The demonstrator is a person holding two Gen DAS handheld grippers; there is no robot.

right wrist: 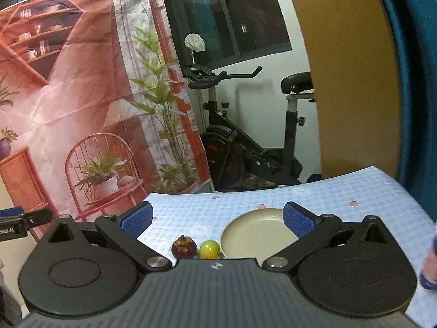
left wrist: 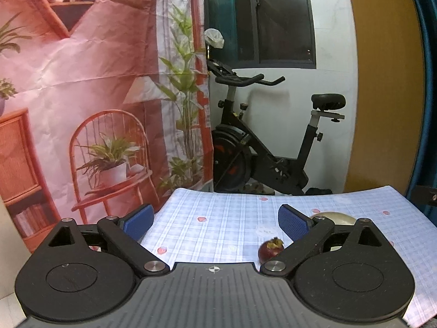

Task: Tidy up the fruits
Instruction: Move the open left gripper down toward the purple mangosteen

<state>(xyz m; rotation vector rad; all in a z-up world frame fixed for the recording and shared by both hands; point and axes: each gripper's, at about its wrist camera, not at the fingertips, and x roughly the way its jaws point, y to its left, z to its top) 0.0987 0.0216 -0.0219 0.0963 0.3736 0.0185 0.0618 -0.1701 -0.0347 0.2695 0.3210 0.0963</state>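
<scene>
1. Right wrist view: mangosteen [right wrist: 184, 247], dark purple with a brown calyx, sits on the checked tablecloth [right wrist: 341, 194].
2. Yellow-green round fruit [right wrist: 209, 249] sits just beside it.
3. Beige plate [right wrist: 254, 232] lies rightmost.
4. Right gripper [right wrist: 217, 216] and left gripper [left wrist: 214, 218]: jaws spread, empty.

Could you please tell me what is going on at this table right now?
A person holds two grippers over a checked tablecloth, sorting fruit. Both the left gripper and right gripper are open and empty. A mangosteen and a small yellow-green fruit sit side by side just left of an empty beige plate. Nothing is on the plate yet.
</scene>
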